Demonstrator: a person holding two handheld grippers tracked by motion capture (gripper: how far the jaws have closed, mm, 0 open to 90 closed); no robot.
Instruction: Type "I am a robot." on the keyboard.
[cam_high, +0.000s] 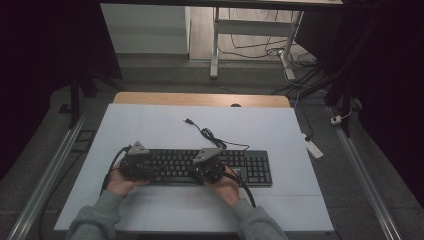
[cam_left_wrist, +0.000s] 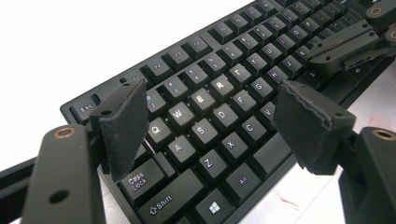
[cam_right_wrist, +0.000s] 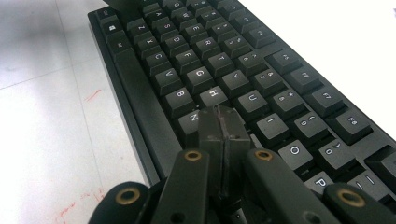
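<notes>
Hovering over keyboard (cam_right_wrist: 196, 70): right hand-held gripper (cam_right_wrist: 223, 122) pressed together at J key; left hand-held gripper (cam_left_wrist: 210, 112) spread.

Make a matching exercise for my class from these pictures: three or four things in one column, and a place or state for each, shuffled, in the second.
Things:
1. left gripper
2. right gripper
3. keyboard
4. keyboard cable

Places or states:
A. lies loose on the white table top, behind the keyboard
B. fingers spread wide above the letter keys
C. fingers pressed together, tips down among the keys
D. lies flat under both grippers

Pairs: 1-B, 2-C, 3-D, 4-A
</notes>
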